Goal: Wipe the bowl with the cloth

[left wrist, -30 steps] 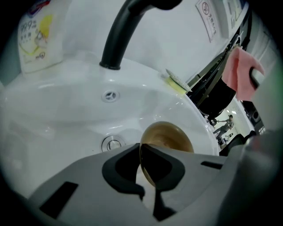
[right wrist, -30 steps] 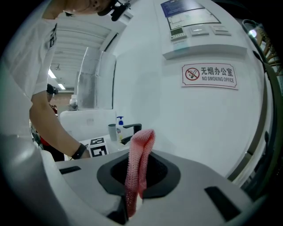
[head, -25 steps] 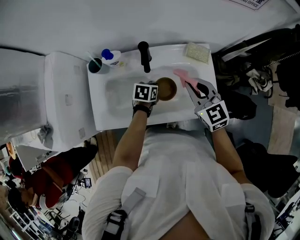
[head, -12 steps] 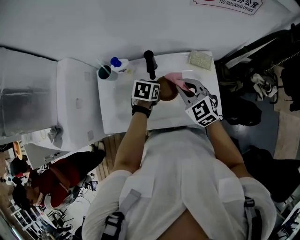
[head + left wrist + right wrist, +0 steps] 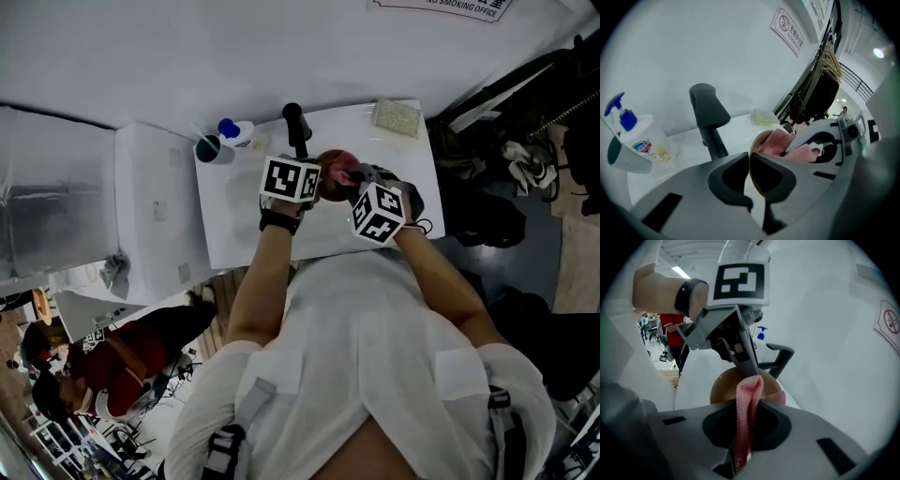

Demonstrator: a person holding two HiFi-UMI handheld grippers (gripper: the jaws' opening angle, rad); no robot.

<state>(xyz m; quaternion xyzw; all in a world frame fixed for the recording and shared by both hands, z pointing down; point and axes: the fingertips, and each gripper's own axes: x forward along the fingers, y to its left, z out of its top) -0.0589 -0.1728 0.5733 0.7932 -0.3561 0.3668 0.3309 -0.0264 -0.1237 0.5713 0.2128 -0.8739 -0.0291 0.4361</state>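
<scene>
Bowl (image 5: 719, 385): brown and round, hanging tilted above the white sink (image 5: 234, 216), beside the black faucet (image 5: 293, 122).
Cloth (image 5: 743, 441): pink and knitted, its far end reaching inside the bowl.
Left gripper (image 5: 750, 159): pinching the bowl's rim.
Right gripper (image 5: 749, 401): clamping the cloth.

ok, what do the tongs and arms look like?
The left tongs and right tongs: light grey bodies, dark pads inside. Each carries a white cube with black square markers. Dark band on the left wrist; white short-sleeved shirt.

Tilted brown bowl (image 5: 723, 386), pink cloth (image 5: 749, 399) against its inside.
</scene>
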